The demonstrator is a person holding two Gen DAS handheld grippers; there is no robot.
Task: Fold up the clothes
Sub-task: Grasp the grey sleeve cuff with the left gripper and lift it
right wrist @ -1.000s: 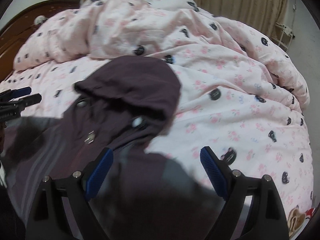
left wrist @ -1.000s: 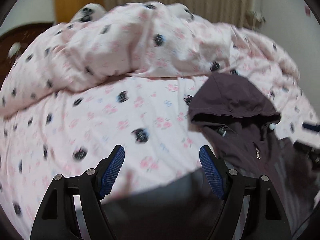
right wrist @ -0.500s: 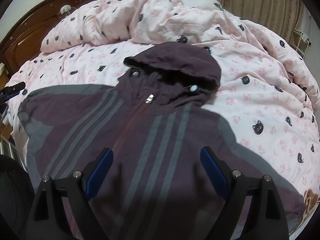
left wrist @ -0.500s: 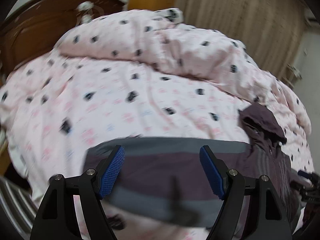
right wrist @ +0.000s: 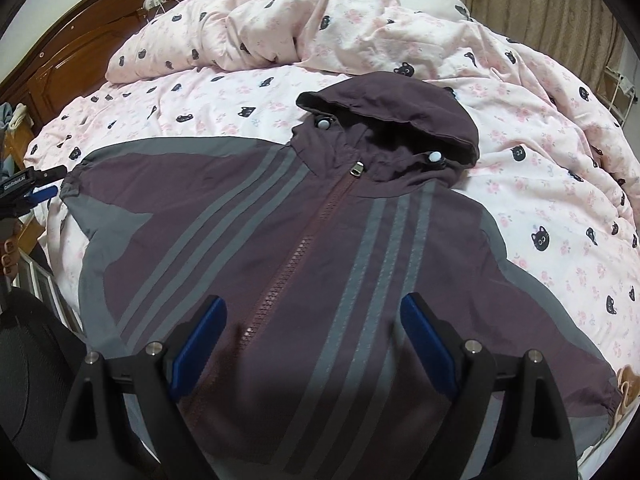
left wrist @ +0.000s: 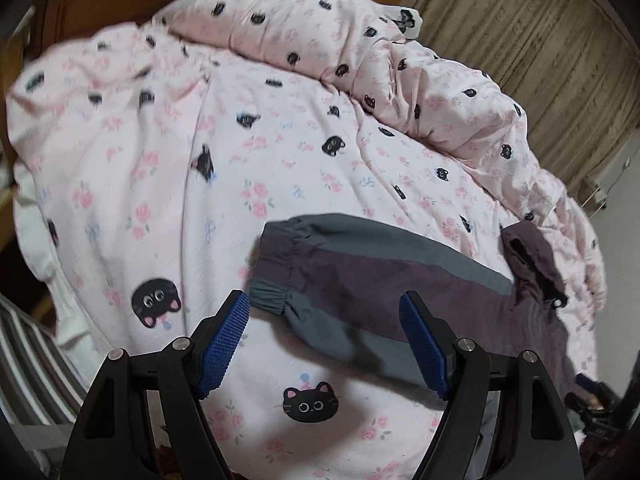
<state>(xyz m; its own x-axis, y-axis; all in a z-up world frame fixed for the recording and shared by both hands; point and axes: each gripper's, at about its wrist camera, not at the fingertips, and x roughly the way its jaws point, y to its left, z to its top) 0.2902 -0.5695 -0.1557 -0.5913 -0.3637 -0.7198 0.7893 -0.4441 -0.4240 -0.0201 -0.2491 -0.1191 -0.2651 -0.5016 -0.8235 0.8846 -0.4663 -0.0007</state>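
I have the jacket [right wrist: 320, 248] spread flat, front up, on the bed sheet [right wrist: 200, 108], its zipper [right wrist: 296, 252] closed and running down the middle between two sets of grey stripes. The hood [right wrist: 396, 108] lies toward the head of the bed, just short of the crumpled duvet [right wrist: 320, 20] heaped along the far edge. Both sleeves are stretched outward toward the side edges of the bed.

My right gripper [right wrist: 314, 344] hangs over the lower chest of the jacket, its blue pads [right wrist: 426, 340] spread wide with nothing between them. From the right wrist camera I cannot tell whether the fingers touch the cloth.

My left gripper [left wrist: 330, 340] sits near the left edge of the bed, jaws equally wide apart and empty. The sleeve [left wrist: 360, 280] lies just ahead of it, the elastic cuff [left wrist: 276, 268] close to the left pad [left wrist: 224, 344], the fabric passing across the gap between the pads. The wooden headboard [right wrist: 68, 60] stands behind the duvet, and a curtain [left wrist: 540, 60] hangs beyond the far side.
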